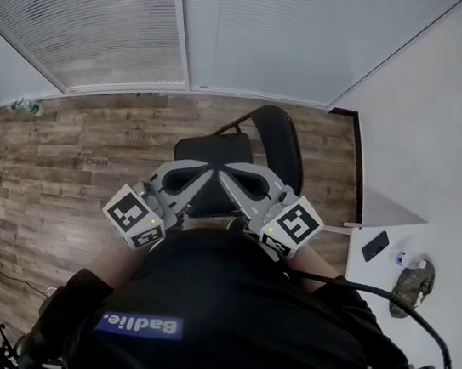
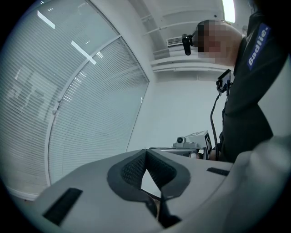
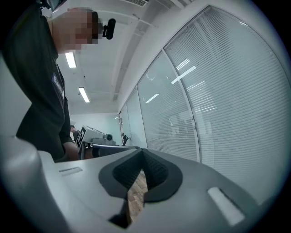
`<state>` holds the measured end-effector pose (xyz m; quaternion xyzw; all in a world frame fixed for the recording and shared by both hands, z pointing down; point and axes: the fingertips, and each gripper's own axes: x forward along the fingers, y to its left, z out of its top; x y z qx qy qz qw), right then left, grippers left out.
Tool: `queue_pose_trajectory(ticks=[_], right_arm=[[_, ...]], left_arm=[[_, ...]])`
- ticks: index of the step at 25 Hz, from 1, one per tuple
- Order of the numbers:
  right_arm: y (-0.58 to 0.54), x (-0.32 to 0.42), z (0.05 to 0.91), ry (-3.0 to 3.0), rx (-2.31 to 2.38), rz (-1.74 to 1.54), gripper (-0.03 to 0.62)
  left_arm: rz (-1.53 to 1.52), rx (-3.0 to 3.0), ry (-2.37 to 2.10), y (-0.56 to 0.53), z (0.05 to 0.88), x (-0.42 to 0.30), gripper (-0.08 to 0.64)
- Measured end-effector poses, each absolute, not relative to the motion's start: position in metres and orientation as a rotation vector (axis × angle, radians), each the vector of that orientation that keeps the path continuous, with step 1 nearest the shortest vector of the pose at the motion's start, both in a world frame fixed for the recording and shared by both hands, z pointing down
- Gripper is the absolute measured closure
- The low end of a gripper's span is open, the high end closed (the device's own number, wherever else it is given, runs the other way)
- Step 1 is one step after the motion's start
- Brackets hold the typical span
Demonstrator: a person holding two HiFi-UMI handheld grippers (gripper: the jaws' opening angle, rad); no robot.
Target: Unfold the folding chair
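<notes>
The folding chair (image 1: 246, 143) is standing on the wood floor (image 1: 89, 158), seat looking down: unfolding is appearing done. Left tongs (image 1: 194, 172) and right tongs (image 1: 245, 178) are hovering over it, both clenched, holding nothing.

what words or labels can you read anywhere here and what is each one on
"Badlie." in white letters on a blue patch on the person's black shirt; it also shows in the left gripper view.
Left marker cube and right marker cube: square patterns only, no letters.
Nothing else is readable.
</notes>
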<state>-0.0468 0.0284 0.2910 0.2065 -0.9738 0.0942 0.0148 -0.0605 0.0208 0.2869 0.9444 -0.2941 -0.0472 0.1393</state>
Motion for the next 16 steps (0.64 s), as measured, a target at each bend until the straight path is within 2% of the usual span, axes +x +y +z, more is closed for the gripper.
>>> queue_pose_trajectory(ticks=[16], right_arm=[[0.029, -0.057, 0.298, -3.016, 0.628, 0.335, 0.591]], left_arm=[[-0.131, 2.714, -0.872, 0.025, 0.29, -0.07, 0.555]])
